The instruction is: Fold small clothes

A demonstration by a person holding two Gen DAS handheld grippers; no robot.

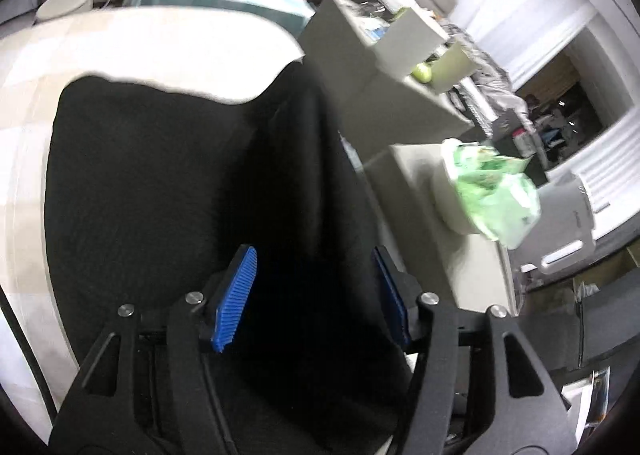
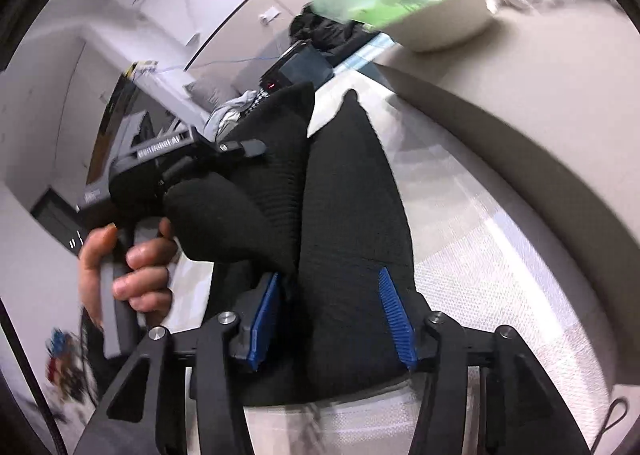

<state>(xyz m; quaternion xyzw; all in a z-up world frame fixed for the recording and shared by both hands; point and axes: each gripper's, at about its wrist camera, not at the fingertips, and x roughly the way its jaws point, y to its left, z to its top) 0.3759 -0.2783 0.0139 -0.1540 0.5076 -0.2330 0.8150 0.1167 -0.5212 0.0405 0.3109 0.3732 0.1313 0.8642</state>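
A black knitted garment (image 1: 160,175) lies spread on a cream padded surface (image 1: 120,43), with a raised fold running down its right part. My left gripper (image 1: 314,251) hovers over that fold, jaws open, blue pads (image 1: 236,299) wide apart and not pressing the cloth. In the right wrist view the same garment (image 2: 352,195) shows as two long folded lobes. My right gripper (image 2: 328,273) is open around the right lobe, its pads (image 2: 394,311) beside the cloth. A hand (image 2: 132,267) holds the left tool's housing (image 2: 152,163), whose fingers are hidden behind the cloth.
A green plastic bag (image 1: 492,187) sits in a white bowl (image 2: 440,23) on a beige ledge (image 2: 520,115) just right of the garment. Cluttered grey shelving (image 1: 360,75) and a white appliance (image 1: 568,223) stand beyond. Dark clothes and a device (image 2: 296,71) lie at the far end.
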